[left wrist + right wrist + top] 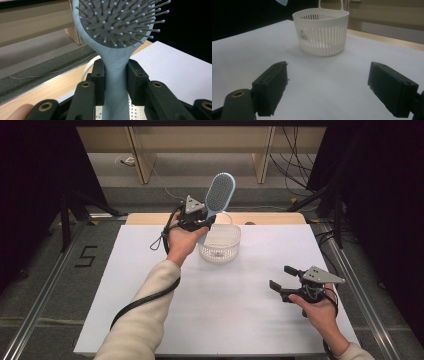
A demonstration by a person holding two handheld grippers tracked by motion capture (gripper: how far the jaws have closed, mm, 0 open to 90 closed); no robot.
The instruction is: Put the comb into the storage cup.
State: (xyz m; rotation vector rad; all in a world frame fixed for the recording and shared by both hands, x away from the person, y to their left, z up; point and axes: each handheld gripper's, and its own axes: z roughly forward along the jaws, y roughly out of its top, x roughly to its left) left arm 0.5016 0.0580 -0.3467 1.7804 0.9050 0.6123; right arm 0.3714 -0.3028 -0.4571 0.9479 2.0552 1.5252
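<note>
A light blue hairbrush [219, 194] is held upright above the far side of the table, its bristled head up. My left gripper [202, 224] is shut on its handle, just left of a white slotted basket [220, 243]. In the left gripper view the two pads press the brush handle [115, 82] from both sides, with the bristle head [117, 22] above and the basket's wall below. My right gripper [281, 277] stands open near the table's front right with nothing between its fingers. In the right gripper view the basket [322, 32] stands beyond the open gripper [328, 87].
The white table top [225, 310] has a wooden strip along its far edge. Metal rails run along both sides of the table. Wooden furniture legs and cables stand on the floor behind. A cable trails from the left gripper over the sleeve.
</note>
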